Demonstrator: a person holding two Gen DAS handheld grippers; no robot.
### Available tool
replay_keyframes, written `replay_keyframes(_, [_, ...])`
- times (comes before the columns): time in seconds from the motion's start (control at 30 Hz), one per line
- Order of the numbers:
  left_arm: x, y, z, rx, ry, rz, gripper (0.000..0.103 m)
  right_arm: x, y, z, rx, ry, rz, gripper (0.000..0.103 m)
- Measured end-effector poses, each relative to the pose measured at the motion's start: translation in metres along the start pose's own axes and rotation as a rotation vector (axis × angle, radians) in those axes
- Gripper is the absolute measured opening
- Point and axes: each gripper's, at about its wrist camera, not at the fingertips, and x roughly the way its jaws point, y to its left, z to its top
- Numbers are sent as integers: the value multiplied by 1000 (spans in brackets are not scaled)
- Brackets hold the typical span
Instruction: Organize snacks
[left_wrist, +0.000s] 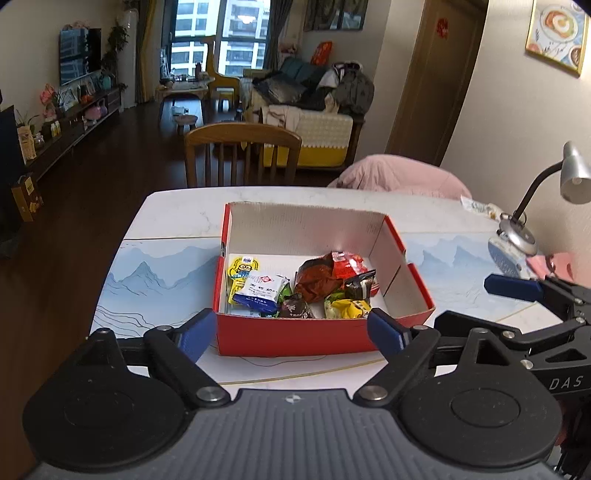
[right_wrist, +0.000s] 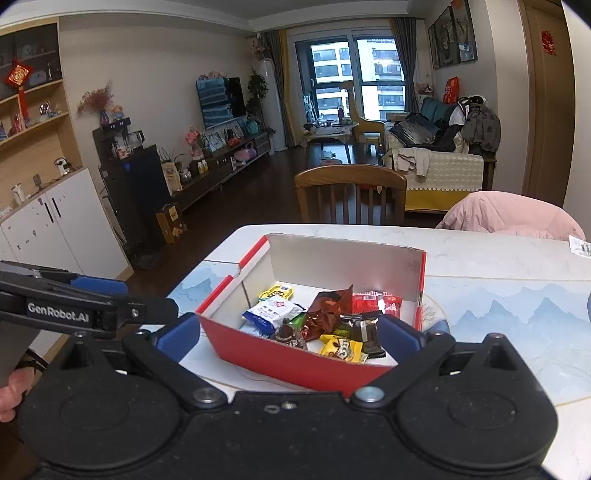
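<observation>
Snacks (left_wrist: 310, 288) lie heaped in the near half of a red cardboard box (left_wrist: 288, 338) that stands on the worktop (left_wrist: 173, 218), on a mat printed with blue mountains (left_wrist: 147, 277). From the left of the pile: a yellow cartoon packet (left_wrist: 242, 269) against the left wall, a blue and white pouch (left_wrist: 260, 291) partly over it, a small dark brown wrapper (left_wrist: 295, 306), a crumpled brown foil bag (left_wrist: 314, 282), a red packet (left_wrist: 349, 266) behind it, and a yellow packet (left_wrist: 351, 308) at the near right.

The left gripper (left_wrist: 291, 332) hovers in front of the box with its blue fingers (left_wrist: 194, 336) spread wider than the box's near wall, holding nothing. The right gripper (right_wrist: 288, 334) sits likewise over the box's near corner, its fingers (right_wrist: 179, 332) wide apart and empty.

Only the left wrist view shows a silver desk lamp (left_wrist: 532, 206) at the worktop's right end. Only the right wrist view shows the white cabinets (right_wrist: 55, 229) along the left wall and a bare thumb (right_wrist: 13, 395) at the left edge. Both show a wooden chair (left_wrist: 242, 147) beyond the worktop.
</observation>
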Motion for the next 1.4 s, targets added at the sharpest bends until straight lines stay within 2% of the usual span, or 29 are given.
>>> replay_keyframes(0.13, [-10,2,-5,-17,-24,10,90,-9,2,-5,16,-11,8,103])
replay_keyframes(0.2, [-14,2,-8,-18,-32,14,102,-13,4,-7,13,-18,8,103])
replay_keyframes(0.23, [-17,1,-9,-18,-39,11,103,-15,5,-7,9,-23,6,103])
replay_keyframes(0.73, [-42,-5,-21,-12,-81,7,103,-26,14,-11,6,-48,9,103])
replay_keyframes(1.4, [-50,-6,-24,-12,-111,9,103,-31,13,-13,32,-56,6,103])
